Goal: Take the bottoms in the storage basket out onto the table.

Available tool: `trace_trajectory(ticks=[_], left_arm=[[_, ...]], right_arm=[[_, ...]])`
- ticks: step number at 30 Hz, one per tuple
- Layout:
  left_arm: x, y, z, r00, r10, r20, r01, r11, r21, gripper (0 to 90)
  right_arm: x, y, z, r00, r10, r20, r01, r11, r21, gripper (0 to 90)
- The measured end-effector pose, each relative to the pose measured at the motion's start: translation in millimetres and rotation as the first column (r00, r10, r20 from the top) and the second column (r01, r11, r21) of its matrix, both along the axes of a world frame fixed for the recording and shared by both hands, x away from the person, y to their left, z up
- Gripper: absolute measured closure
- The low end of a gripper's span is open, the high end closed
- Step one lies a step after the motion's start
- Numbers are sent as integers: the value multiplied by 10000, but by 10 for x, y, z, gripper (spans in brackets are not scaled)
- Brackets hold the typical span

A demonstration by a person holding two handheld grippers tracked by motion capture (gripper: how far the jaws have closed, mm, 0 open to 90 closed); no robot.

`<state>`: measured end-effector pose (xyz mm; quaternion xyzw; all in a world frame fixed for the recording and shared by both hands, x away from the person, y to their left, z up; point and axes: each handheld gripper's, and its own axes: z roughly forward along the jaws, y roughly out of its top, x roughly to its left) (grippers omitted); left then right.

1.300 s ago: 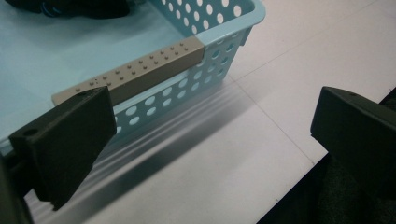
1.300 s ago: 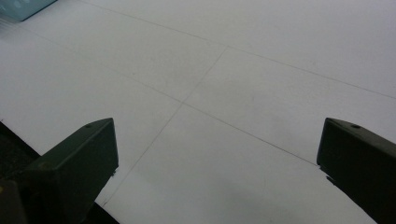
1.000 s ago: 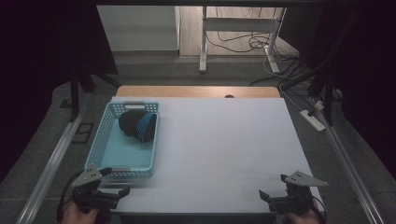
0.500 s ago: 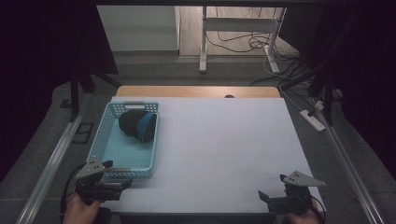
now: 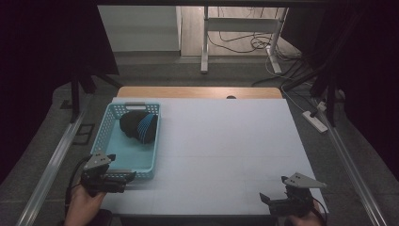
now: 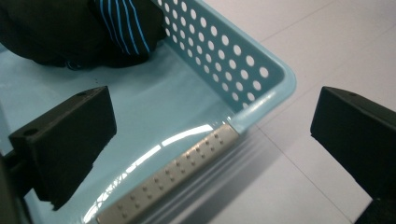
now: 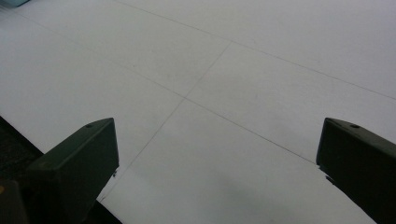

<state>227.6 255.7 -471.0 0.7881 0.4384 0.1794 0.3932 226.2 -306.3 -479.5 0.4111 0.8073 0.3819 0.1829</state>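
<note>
Two grippers are in my hands at the near edge of the white table [image 5: 221, 141], and neither has hold of anything. My left gripper [image 5: 123, 178] sits at the near left corner, its jaws spread wide and aimed at the near end of the light blue basket [image 5: 109, 141]. In the left gripper view one jaw hangs over the basket's bare floor while the other hangs over the table outside it, so the basket's near right corner [image 6: 261, 100] lies between them, with no jaw touching it as far as I can tell. A grey perforated strip [image 6: 173, 175] runs along the basket's near rim just ahead of my jaws. At the far end of the basket lies a dark bundle of cloth with thin blue stripes [image 5: 139, 126], resting on the floor against the far wall and well apart from my left gripper; in the left gripper view it shows at the top [image 6: 116, 28]. My right gripper [image 5: 272, 200] is at the near right corner of the table, well apart from the basket, jaws wide open over bare white surface crossed by faint seam lines [image 7: 205, 70].
</note>
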Motion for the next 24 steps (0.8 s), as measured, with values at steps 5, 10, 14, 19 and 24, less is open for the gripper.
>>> trace_trajectory(ticks=[5,10,14,19,24], left_arm=[[99,-16,28,9999,106,-116,-106,9999,-44,0],[192,-24,67,9996,208,-213,-212,9996,-197,0],[259,-27,72,9990,325,-314,-334,9991,-267,1],[331,-25,85,9989,208,-415,-222,9992,-330,1],[404,-20,108,9991,-21,-433,0,9988,-482,1]], right_arm=[[-1,6,-1,10000,16,6,-16,10000,-35,0],[0,12,-2,10000,33,-10,-33,10000,-87,0],[0,13,-3,10000,32,-14,-32,10000,-92,0],[1,12,-3,10000,31,-25,-31,10000,-90,0],[2,10,-2,10000,16,-25,-16,10000,-71,0]])
